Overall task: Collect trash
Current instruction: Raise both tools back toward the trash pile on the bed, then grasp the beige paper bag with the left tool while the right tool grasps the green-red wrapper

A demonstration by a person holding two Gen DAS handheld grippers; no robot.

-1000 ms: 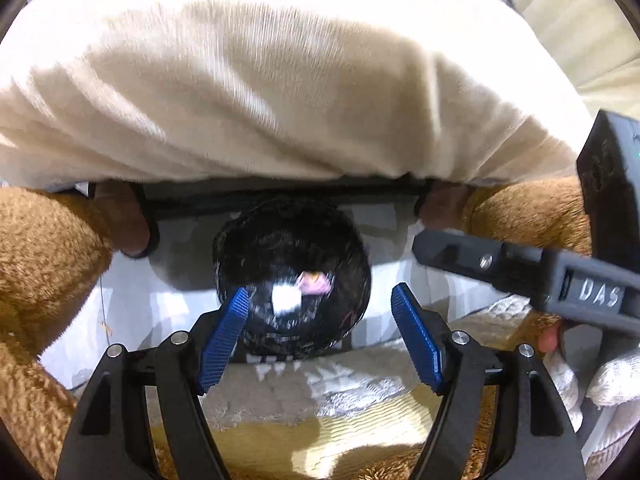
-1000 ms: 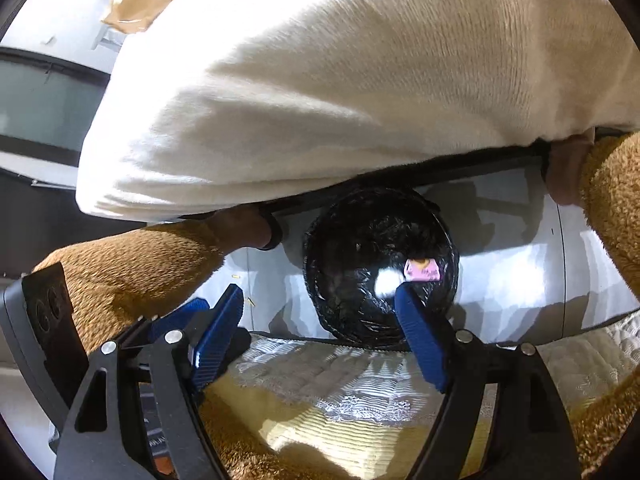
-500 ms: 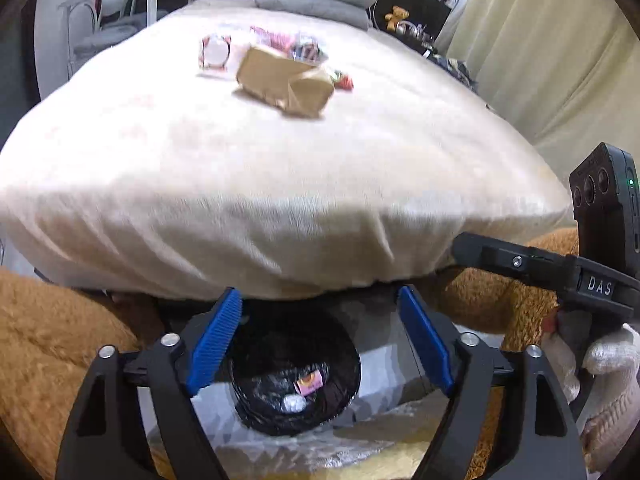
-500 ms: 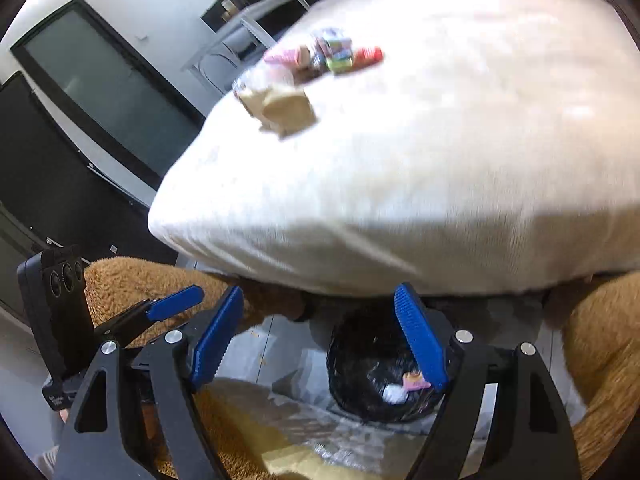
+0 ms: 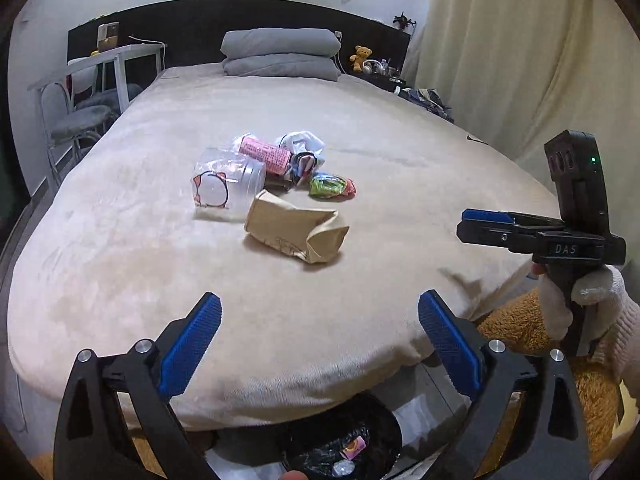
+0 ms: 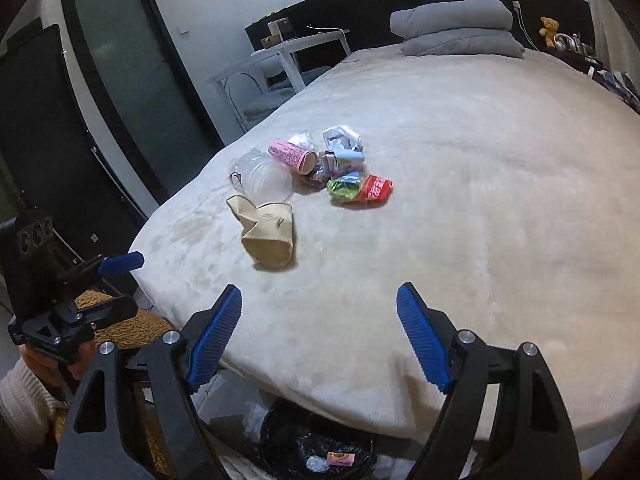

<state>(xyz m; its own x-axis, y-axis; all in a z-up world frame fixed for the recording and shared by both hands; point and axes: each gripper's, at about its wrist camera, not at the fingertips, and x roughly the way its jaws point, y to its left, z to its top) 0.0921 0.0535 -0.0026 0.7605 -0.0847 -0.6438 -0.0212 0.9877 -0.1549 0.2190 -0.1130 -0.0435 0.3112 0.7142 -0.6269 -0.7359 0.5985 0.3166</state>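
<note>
Both tools empty: left tool (image 5: 318, 346) and right tool (image 6: 320, 340) spread wide over bed (image 5: 360, 128). Crumpled paper bag (image 5: 296, 226) lies nearest on it: light, soft, crushable. Pinch its folded end; bin (image 6: 316, 446) below.

Even, soft indoor light from above, faint shadows under the trash on the bed (image 5: 320, 320), sharp centre, strong fisheye bending and black vignette at every corner, slight glare at 6 o'clock.
</note>
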